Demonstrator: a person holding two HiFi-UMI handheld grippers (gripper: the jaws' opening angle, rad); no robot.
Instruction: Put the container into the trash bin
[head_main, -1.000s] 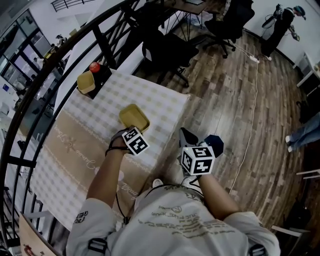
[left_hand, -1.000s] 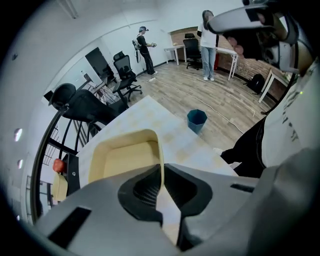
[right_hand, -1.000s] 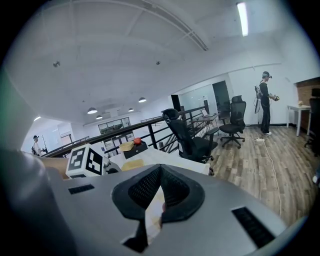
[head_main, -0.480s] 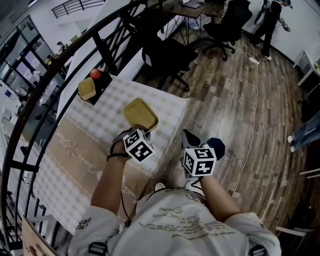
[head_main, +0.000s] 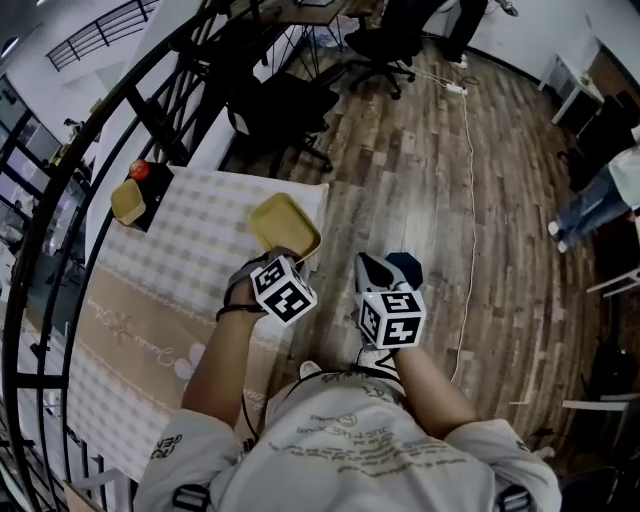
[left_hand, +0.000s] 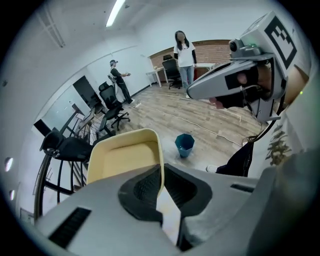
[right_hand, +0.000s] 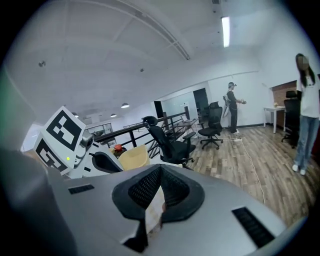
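Left gripper: jaws clenched on the side wall of the yellow container, one pad inside the wall and one outside. The container is open side up and sticks out ahead of the jaws. In the left gripper view only wooden floor and the railing show behind it. In the head view it sits over the corner of the table nearest the open floor, at the edge of the checked cloth.

Right gripper: jaws closed together with nothing between them. It is held beside the left one, apart from the container.

Trash bin: dark teal, upright on the wooden floor, open at the top. It stands well apart from the container (in the head view it shows just beyond the right gripper).

Also noted: a second yellow container at the table's far corner, with a red object just beside it. There is a white cable lying across the floor. Two persons stand at the far wall in the left gripper view.
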